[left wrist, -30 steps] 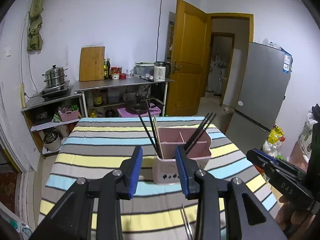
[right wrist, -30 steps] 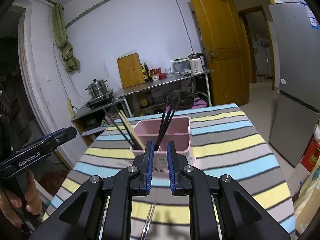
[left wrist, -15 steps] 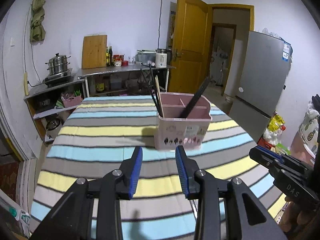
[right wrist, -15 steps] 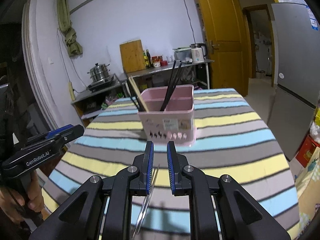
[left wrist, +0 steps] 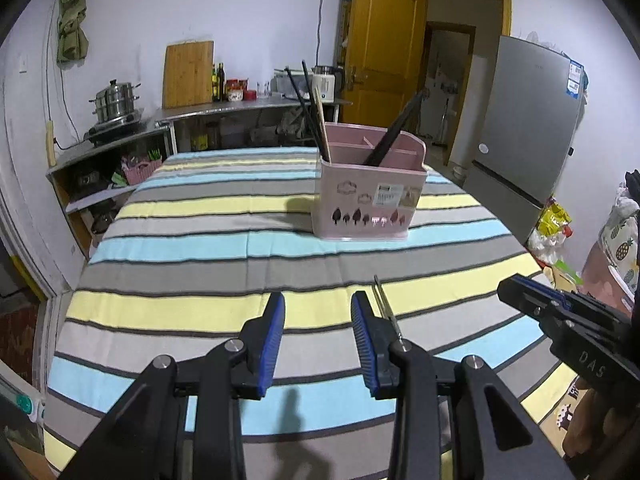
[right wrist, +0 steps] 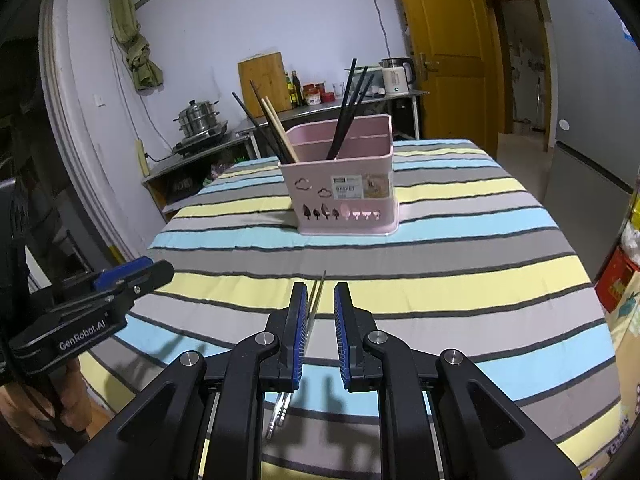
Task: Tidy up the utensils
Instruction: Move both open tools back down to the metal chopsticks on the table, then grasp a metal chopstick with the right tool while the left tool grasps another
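A pink utensil basket [left wrist: 368, 196] [right wrist: 344, 184] stands on the striped tablecloth, holding black and wooden chopsticks [right wrist: 276, 128] in its compartments. A pair of metal chopsticks [right wrist: 316, 300] [left wrist: 386, 306] lies flat on the cloth in front of it. My right gripper [right wrist: 319, 312] hovers low over these metal chopsticks, its jaws slightly apart with the chopsticks showing between them, not gripped. My left gripper [left wrist: 318, 324] is open and empty, just left of the metal chopsticks.
The striped table [left wrist: 200, 216] stretches around the basket. A metal shelf with a steamer pot [left wrist: 116, 104], cutting board and kettle stands against the far wall. A grey fridge [left wrist: 528, 140] and a yellow door stand at the right.
Both grippers have pulled back from the basket and dropped low toward the near part of the table. The right gripper's jaws have opened slightly over the metal chopsticks.
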